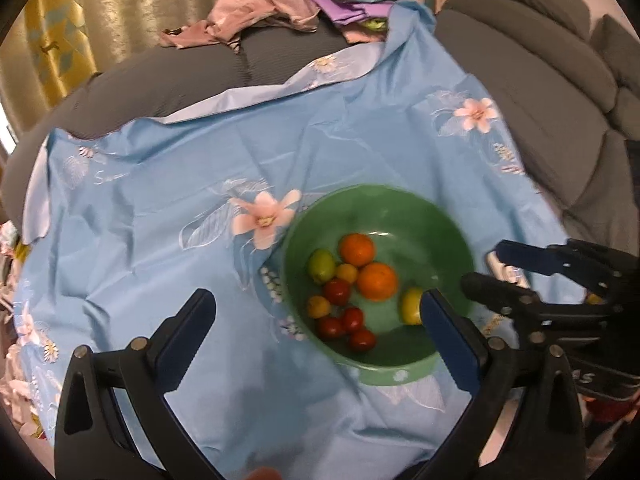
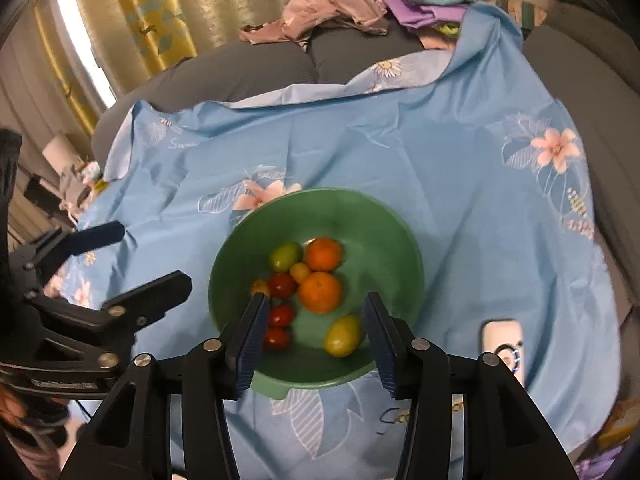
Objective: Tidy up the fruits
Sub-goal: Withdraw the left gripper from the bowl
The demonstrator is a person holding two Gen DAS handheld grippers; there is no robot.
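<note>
Two black two-finger grippers with blue ribbed pads hang over a round green plastic bowl [image 2: 320, 216] that sits on a light blue cloth printed with pink flowers [image 2: 440, 168]. The left gripper [image 1: 316, 330] stands spread wide with nothing between its pads; the bowl lies just ahead of it and toward its right finger, whose tip overlaps the bowl's near rim in the left wrist view. The right gripper [image 2: 314, 336] is parted to a middling gap, empty, and the bowl's near rim shows between its fingers.

All the fruit in sight lies inside the bowl. Two round oranges [image 2: 320, 292] sit touching near the middle, beyond the right gripper's tips. A green-yellow oval fruit [image 2: 285, 257] rests at the far left of the pile, and a small yellow-orange fruit [image 2: 300, 272] is wedged between it and the oranges. Several small red tomatoes [image 2: 282, 285] cluster just ahead of the right gripper's left finger. Another yellow-green oval fruit [image 2: 343, 336] lies alone, close inside the right finger.

A phone with a ring holder [image 2: 503, 340] lies on the cloth right of that gripper. Crumpled pink and purple clothes [image 2: 332, 4] sit far beyond on a grey sofa [image 2: 248, 76].
</note>
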